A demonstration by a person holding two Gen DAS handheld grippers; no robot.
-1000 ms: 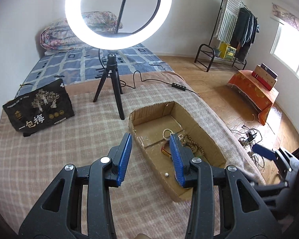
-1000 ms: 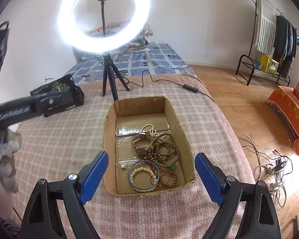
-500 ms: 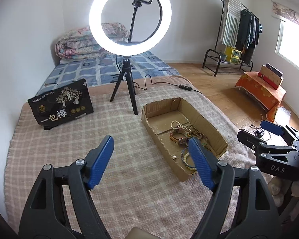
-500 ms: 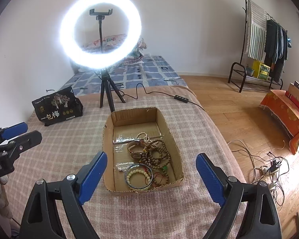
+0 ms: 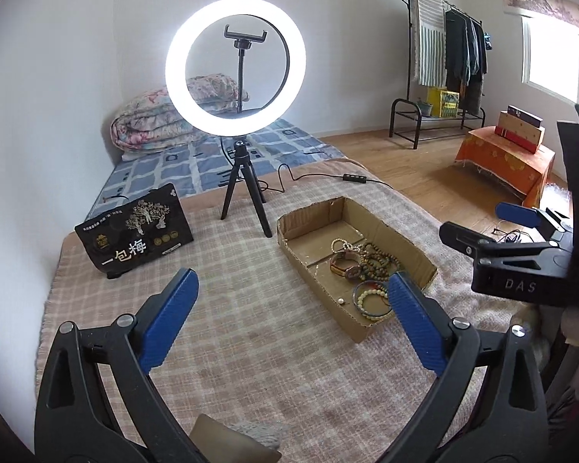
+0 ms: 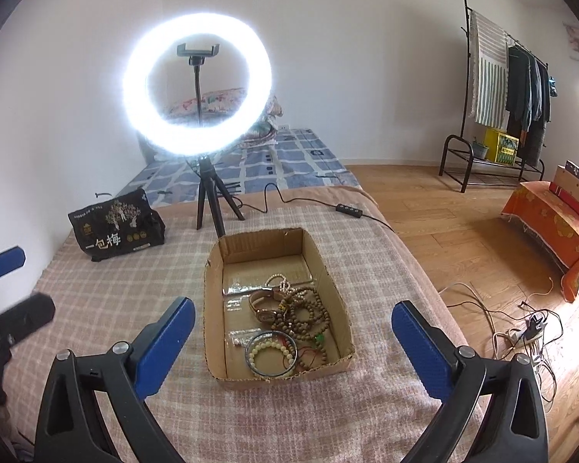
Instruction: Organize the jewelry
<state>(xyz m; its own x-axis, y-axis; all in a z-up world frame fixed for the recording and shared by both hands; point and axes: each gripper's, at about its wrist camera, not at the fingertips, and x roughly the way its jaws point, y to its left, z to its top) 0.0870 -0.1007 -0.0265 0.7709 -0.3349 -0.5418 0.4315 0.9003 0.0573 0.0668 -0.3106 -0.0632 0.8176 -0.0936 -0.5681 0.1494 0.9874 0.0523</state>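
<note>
Left gripper (image 5: 289, 297): lower centre of the left wrist frame; blue fingers spread wide, nothing between them; held above the plaid blanket (image 5: 251, 332); its right pad overlaps the near corner of the box in view.

Right gripper (image 6: 289, 332): lower centre of the right wrist frame; fingers wide apart and empty, framing the box (also visible at the right edge of the left wrist frame).

Cardboard box (image 6: 330, 270): centre of frame, open-topped, resting on the blanket.

Jewelry (image 6: 301, 312): inside the box, in its near-right part; brown bead bracelets (image 6: 312, 314) heaped together; pale bead bracelet (image 6: 270, 351) lying inside a dark bangle at the near end; a watch (image 6: 262, 305) beside the heap.

Ring light (image 6: 197, 85): upper left of frame; lit, on a tripod behind the box.

Black bag (image 6: 115, 223): left of frame, on the blanket.
</note>
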